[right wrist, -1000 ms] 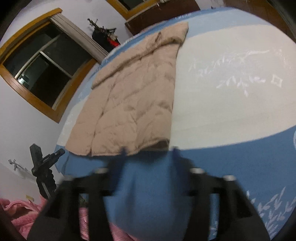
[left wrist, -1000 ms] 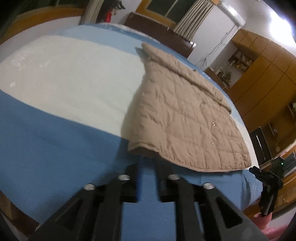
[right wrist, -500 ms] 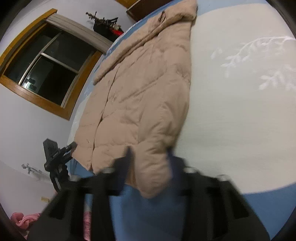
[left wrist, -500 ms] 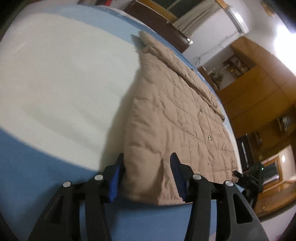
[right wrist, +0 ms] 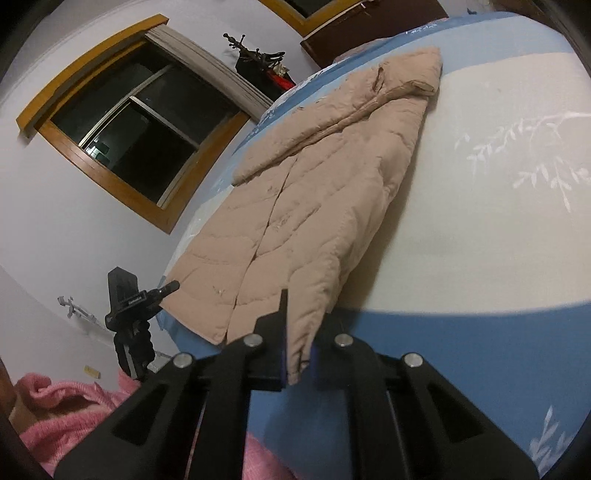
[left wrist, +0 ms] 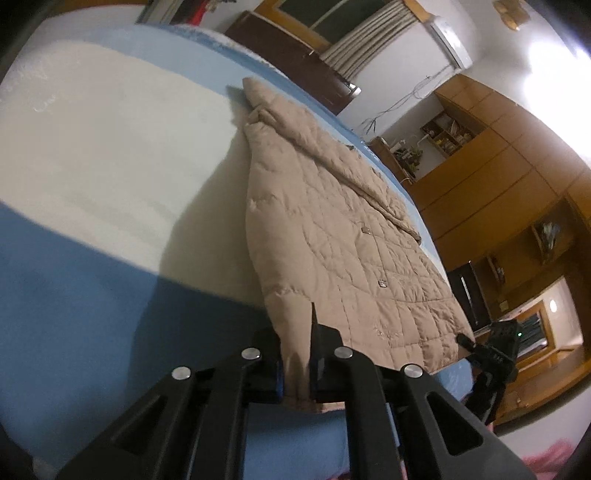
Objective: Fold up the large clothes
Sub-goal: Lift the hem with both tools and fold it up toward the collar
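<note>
A blue and white bedspread (left wrist: 92, 155) with pale leaf prints covers the bed. A dark window (right wrist: 125, 122) framed in wood sits in the white wall, a coat rack (right wrist: 258, 59) beside it. Wooden cabinets (left wrist: 509, 177) line the far side. Pink knitted fabric (right wrist: 66, 406) lies low, near a black tripod mount (right wrist: 129, 306).

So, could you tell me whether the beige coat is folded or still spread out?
Spread out: the quilted coat lies full length on the bed, hem pinched.

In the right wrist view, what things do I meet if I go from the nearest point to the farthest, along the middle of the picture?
right gripper → hem corner of the beige quilted coat → coat collar → blue bedspread → dark headboard
</note>
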`<action>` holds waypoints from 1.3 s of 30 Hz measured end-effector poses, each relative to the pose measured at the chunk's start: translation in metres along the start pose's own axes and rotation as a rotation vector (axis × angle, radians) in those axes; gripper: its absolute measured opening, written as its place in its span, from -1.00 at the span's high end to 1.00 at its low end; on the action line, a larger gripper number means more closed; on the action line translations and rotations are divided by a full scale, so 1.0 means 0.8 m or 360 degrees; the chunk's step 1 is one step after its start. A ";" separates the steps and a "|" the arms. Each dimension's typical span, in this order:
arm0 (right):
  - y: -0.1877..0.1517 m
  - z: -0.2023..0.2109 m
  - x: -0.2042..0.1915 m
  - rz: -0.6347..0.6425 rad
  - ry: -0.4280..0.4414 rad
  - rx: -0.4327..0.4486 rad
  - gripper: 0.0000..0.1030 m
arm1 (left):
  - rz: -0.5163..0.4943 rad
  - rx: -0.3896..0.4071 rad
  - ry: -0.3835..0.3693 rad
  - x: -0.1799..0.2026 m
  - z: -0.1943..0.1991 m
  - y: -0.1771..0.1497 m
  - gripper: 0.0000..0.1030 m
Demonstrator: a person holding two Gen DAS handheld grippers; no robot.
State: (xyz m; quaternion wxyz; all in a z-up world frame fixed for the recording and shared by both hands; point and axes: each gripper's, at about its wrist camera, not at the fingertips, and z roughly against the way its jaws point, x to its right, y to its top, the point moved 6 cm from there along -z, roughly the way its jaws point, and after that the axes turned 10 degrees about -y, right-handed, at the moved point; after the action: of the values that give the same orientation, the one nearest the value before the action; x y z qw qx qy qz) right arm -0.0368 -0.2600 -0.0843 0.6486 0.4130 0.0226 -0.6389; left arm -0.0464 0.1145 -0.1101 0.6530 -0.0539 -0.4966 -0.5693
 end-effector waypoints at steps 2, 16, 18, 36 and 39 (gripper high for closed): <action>0.001 -0.007 0.008 -0.0023 -0.0030 -0.0024 0.86 | -0.0024 0.0000 0.0052 -0.002 -0.002 -0.003 0.82; 0.127 -0.026 0.010 -0.0075 -0.0271 0.0011 0.85 | -0.0216 0.0058 0.0065 0.049 -0.038 0.114 0.81; 0.145 -0.032 0.008 -0.0065 -0.0329 0.0026 0.85 | -0.0266 0.0064 0.0121 0.054 -0.048 0.131 0.81; 0.328 -0.135 0.080 -0.0291 -0.0496 -0.0047 0.85 | -0.0305 0.0052 0.0384 0.018 -0.175 0.314 0.80; 0.349 -0.153 0.091 -0.0308 -0.0516 -0.0065 0.85 | -0.0308 0.0015 0.0423 0.008 -0.203 0.333 0.80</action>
State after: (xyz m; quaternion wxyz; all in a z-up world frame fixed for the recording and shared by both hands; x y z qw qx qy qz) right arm 0.2738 -0.2938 -0.0639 0.5876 0.2871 -0.0296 -0.7559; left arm 0.2601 0.0987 -0.0550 0.6553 0.0730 -0.4115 -0.6292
